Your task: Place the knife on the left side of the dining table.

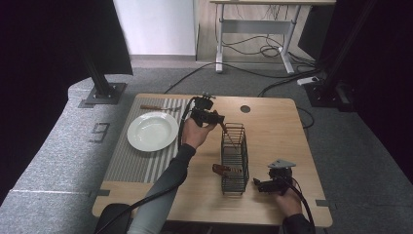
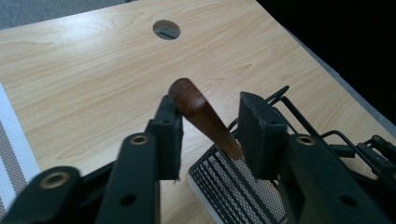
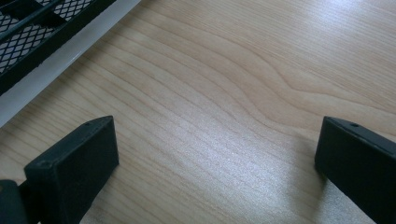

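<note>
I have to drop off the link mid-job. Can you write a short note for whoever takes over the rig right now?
Left gripper: over the far end of the black wire basket, jaws around the handle of a brown wooden utensil that leans in the basket; one pad is at the handle, the other shows a gap, so no firm grip yet.
Right gripper: open, resting low on the table beside the basket's near end, holding nothing.
Another brown wooden piece sticks out of the basket's near left side.
White plate sits empty on the striped mat; a long utensil lies behind it.
Left to do: close on the handle, then move the utensil.
</note>
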The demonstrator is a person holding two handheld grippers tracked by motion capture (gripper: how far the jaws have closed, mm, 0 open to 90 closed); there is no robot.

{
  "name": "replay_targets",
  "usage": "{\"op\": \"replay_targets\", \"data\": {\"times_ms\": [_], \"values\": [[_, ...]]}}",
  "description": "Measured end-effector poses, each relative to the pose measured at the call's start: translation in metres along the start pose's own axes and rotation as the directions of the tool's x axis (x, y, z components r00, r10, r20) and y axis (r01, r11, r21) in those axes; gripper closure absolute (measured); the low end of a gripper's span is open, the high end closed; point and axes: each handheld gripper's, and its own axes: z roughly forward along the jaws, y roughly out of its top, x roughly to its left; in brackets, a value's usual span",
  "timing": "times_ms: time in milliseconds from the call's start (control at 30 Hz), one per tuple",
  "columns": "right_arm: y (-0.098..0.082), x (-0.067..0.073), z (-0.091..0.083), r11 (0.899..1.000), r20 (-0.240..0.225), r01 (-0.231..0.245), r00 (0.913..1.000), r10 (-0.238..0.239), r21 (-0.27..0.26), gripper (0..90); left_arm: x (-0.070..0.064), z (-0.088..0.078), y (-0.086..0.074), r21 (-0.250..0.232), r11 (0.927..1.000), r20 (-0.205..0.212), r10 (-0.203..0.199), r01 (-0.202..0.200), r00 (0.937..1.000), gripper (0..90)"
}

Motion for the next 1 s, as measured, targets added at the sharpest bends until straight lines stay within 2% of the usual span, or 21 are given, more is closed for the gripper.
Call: {"op": "replay_targets", "data": {"times_ms": [200,233,267,400,433,467,533,600,700,733,767,1000], "values": [[0.0,0.0,0.0,1.0,0.0,0.0,1.0,0.0,0.0,0.0,0.001,-0.002,0.0,-0.023,0.9993,0.064,-0.027,0.028,0.9976,69.5],[0.0,0.0,0.0,1.0,0.0,0.0,1.0,0.0,0.0,0.0,0.001,-0.002,0.0,-0.023,0.9993,0.064,-0.027,0.028,0.9976,70.5],[0.0,0.0,0.0,1.0,-0.001,0.0,1.0,0.0,0.0,0.0,0.001,-0.003,0.0,-0.029,0.9989,0.088,-0.035,0.038,0.9955,71.6],[0.0,0.0,0.0,1.0,0.0,0.0,1.0,0.0,0.0,0.0,0.001,-0.005,0.0,-0.039,0.9982,0.131,-0.041,0.047,0.9905,74.4],[0.0,0.0,0.0,1.0,0.0,0.0,1.0,0.0,0.0,0.0,0.001,-0.005,0.0,-0.039,0.9982,0.131,-0.041,0.047,0.9905,75.3],[0.0,0.0,0.0,1.0,0.0,0.0,1.0,0.0,0.0,0.0,0.001,-0.006,0.0,-0.046,0.9976,0.152,-0.044,0.052,0.9874,76.1],[0.0,0.0,0.0,1.0,0.0,0.001,1.0,-0.001,0.0,0.0,0.0,-0.008,0.0,-0.052,0.9973,0.168,-0.042,0.052,0.9849,79.1],[0.0,0.0,0.0,1.0,0.0,0.0,1.0,0.0,0.0,0.0,-0.001,-0.009,0.001,-0.054,0.9975,0.165,-0.036,0.046,0.9857,79.8],[0.0,0.0,0.0,1.0,0.0,0.001,1.0,-0.001,0.0,0.0,-0.001,-0.012,0.001,-0.057,0.9973,0.183,-0.035,0.046,0.9825,79.9],[0.0,0.0,0.0,1.0,-0.001,0.0,1.0,0.0,-0.001,0.0,0.0,-0.014,0.001,-0.066,0.9961,0.201,-0.043,0.057,0.9786,80.0],[0.0,0.0,0.0,1.0,0.0,0.001,1.0,-0.001,0.0,0.0,0.0,-0.016,0.001,-0.07,0.9958,0.206,-0.044,0.059,0.9777,80.0],[0.0,0.0,0.0,1.0,0.0,0.0,1.0,0.0,-0.001,0.0,-0.003,-0.033,0.004,-0.102,0.994,0.198,-0.017,0.038,0.9801,80.1]]}}
